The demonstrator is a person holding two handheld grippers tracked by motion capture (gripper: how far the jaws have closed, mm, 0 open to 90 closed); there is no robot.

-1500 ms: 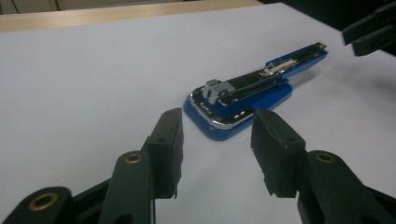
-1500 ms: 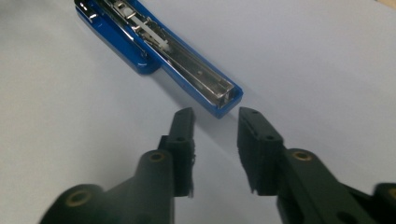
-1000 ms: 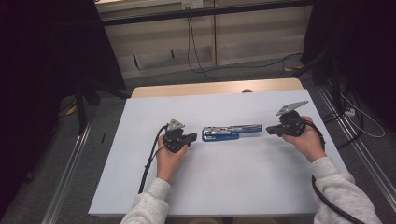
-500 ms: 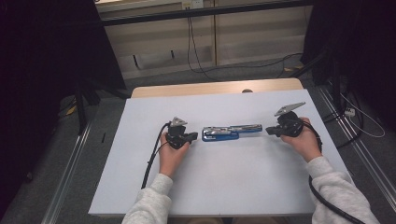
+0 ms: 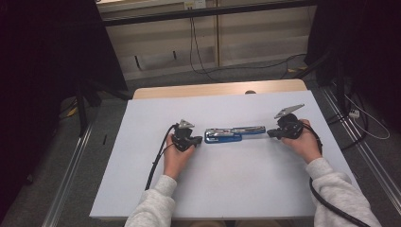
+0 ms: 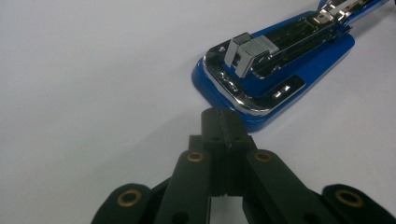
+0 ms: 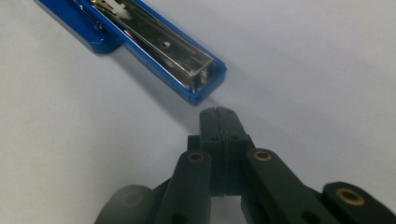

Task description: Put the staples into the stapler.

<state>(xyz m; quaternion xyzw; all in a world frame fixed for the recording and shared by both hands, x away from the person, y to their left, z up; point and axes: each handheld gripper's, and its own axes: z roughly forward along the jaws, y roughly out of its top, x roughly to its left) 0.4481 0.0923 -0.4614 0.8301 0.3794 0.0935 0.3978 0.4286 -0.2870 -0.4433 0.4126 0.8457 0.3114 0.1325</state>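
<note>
- My left claw (image 6: 219, 122) has its jaws pressed together with nothing between them, tips just short of the stapler (image 6: 275, 70) at its blue base end, where the staple block sits up in the chrome channel.
- My right claw (image 7: 218, 122) is likewise closed and empty, its tips near the blunt end of the stapler's (image 7: 154, 51) opened-out arm, with a sliver of bare worktop between.
- The stapler (image 5: 234, 134) lies unfolded flat in the middle of the worktop (image 5: 227, 189), long axis running left to right, with the left claw (image 5: 197, 140) at one end and the right claw (image 5: 269, 134) at the other.
- I judge the step to be taking hold of it from both ends. To do it well I would spread each claw before moving in, since closed tips would only push the thing along.
- On the left I would take the blue base by its edges, clear of the loose-looking staple block; on the right I would grip the arm across its narrow width, low near the worktop.
- Both ends should close together, or the hinge may swing.
- Left hand (image 5: 174, 158) rests on the worktop, forearm coming from the near edge, claw pointing right. Right hand (image 5: 302, 142) is angled in from the near right, claw pointing left, its grey plate tilted up.
</note>
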